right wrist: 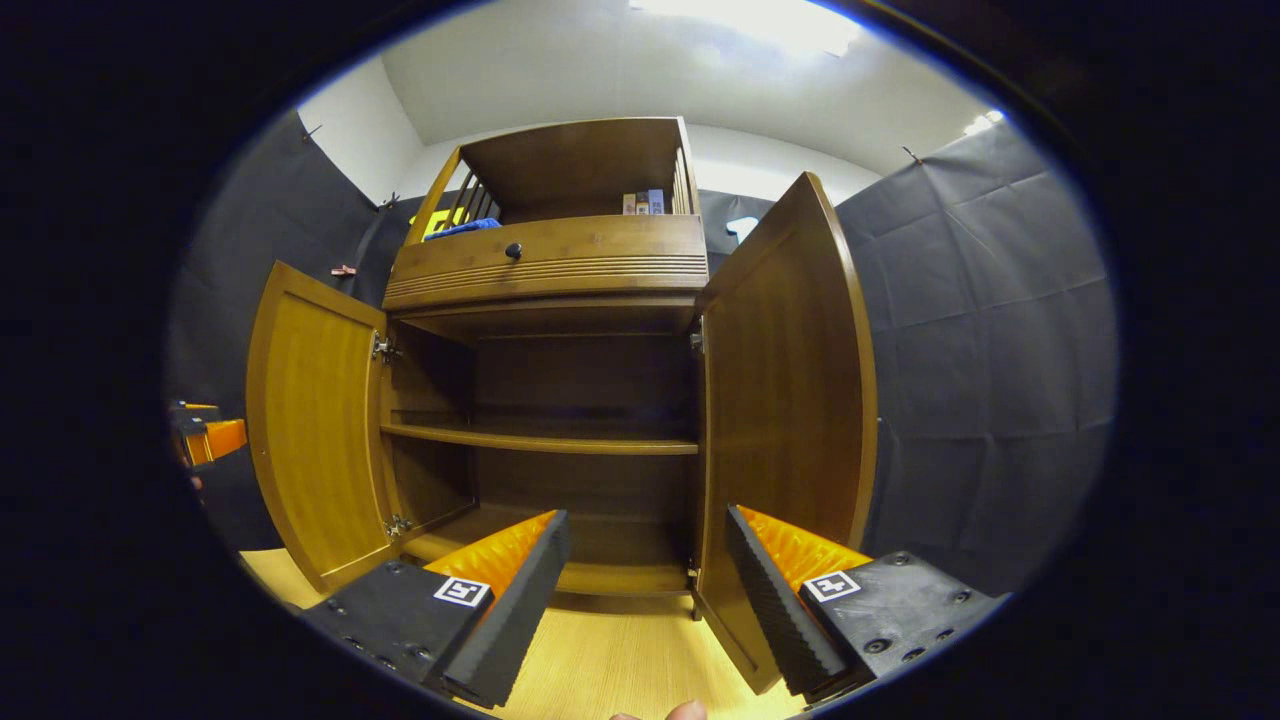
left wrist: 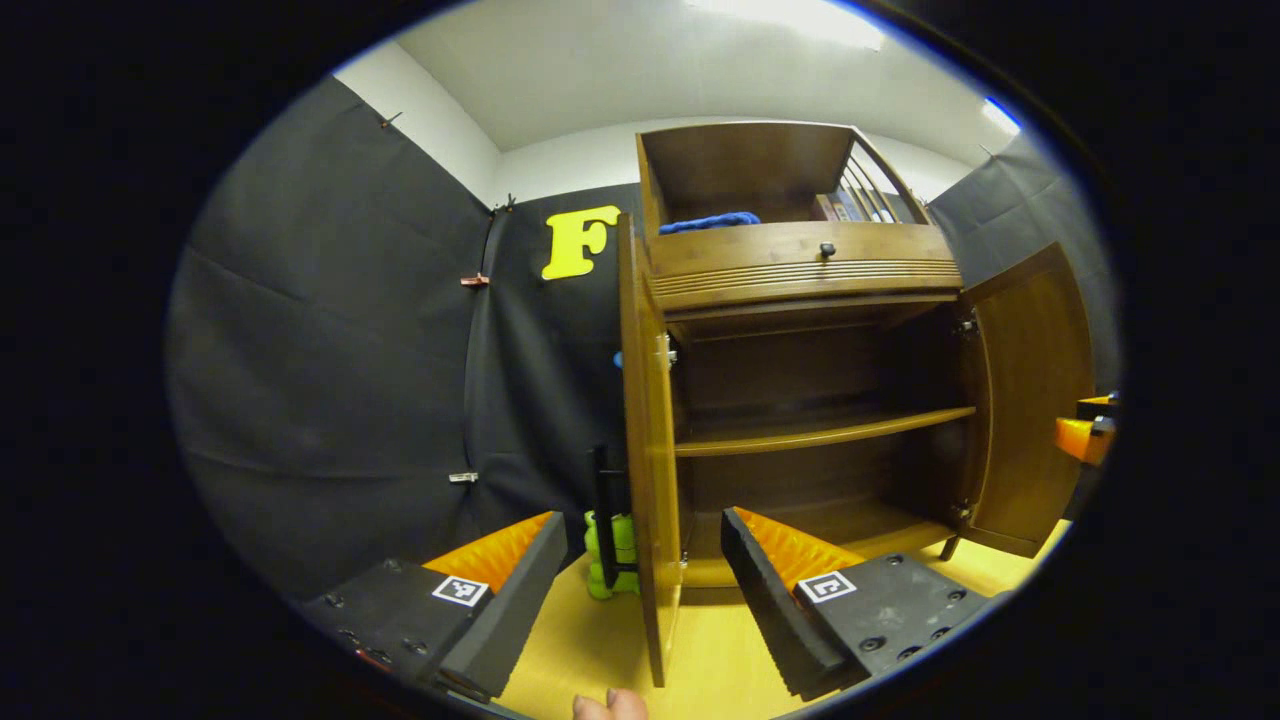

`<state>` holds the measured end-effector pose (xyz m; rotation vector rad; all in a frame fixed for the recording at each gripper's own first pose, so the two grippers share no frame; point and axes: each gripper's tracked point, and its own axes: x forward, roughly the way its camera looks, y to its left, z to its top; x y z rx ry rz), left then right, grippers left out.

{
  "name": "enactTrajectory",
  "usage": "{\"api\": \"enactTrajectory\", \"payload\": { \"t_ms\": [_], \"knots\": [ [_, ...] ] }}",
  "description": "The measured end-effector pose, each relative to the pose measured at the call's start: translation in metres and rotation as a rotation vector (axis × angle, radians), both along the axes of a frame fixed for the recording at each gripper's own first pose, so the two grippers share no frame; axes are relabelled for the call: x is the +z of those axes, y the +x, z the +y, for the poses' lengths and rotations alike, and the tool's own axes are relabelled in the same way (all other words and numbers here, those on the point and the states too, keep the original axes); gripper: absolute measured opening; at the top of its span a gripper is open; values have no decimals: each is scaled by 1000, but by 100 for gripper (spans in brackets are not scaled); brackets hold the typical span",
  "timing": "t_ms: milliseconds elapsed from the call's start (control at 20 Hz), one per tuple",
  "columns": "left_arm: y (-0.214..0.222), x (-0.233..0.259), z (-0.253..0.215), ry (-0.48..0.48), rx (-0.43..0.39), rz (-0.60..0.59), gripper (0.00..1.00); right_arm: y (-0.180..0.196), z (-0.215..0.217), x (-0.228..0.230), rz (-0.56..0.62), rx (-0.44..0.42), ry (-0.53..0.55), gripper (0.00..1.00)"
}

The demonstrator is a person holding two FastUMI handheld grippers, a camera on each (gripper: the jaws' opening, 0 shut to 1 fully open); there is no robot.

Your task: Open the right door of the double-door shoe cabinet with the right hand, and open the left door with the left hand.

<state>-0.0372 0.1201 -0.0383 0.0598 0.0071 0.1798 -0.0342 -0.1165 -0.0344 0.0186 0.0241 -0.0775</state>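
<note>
Shoe cabinet (right wrist: 545, 270) on the floor (right wrist: 610, 660), both doors swung open.
Left door (left wrist: 648, 450) hinged on the cabinet's left side, right door (right wrist: 785, 400) on its right. Between them, one shelf (right wrist: 545, 440) across the inside, bottom board under it. Drawer (right wrist: 550, 255) with knob (right wrist: 513, 250) above the doors, open rack (right wrist: 580, 165) on top holding a cloth (left wrist: 708, 221) at left and boxes (right wrist: 642, 203) at right. Left gripper (left wrist: 645, 590) straddles the left door's edge; right gripper (right wrist: 645, 590) straddles the right door's lower edge. Bottles (left wrist: 612, 555) on the floor behind the left door.
</note>
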Motion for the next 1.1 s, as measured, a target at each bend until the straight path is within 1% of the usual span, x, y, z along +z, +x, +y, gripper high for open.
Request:
{"api": "enactTrajectory", "payload": {
  "t_ms": [50, 100, 150, 200, 300, 400, 450, 550, 600, 650, 700, 850, 1100],
  "knots": [
    [-1, 0, -9, -15, -14, -4, 99, 0, 1, -1, 1, 7, 2, 98],
    [-1, 1, -17, -24, -23, -10, 99, 0, 2, -1, 4, 14, 5, 94],
    [0, 0, -25, -23, -32, -9, 96, 0, 3, -1, 3, 19, 8, 93],
    [0, -4, -32, -13, -37, -2, 99, 0, 3, -1, 2, 24, 10, 93],
    [1, -8, -45, 16, -42, 13, 99, 1, 4, 0, -2, 28, 14, 93],
    [1, -11, -59, 20, -54, 18, 99, -1, 6, 3, -8, 36, 22, 93],
    [1, -10, -67, 20, -65, 17, 99, -1, 6, 6, -12, 38, 22, 98],
    [-1, -10, -79, 20, -85, 9, 99, -3, 7, 12, -27, 42, 20, 98],
    [0, -8, -85, 15, -92, 1, 99, -5, 7, 14, -33, 42, 20, 93],
    [-1, -5, -90, 8, -99, -5, 100, -7, 7, 16, -38, 43, 22, 93],
    [-1, -5, -97, -1, -109, -10, 100, -10, 7, 16, -40, 44, 28, 98],
    [-3, 1, -117, -21, -138, -27, 100, -16, 6, 18, -45, 49, 38, 98],
    [-9, 10, -152, -28, -193, -53, 100, -22, 20, 14, -41, 79, 26, 98]
  ]
}}
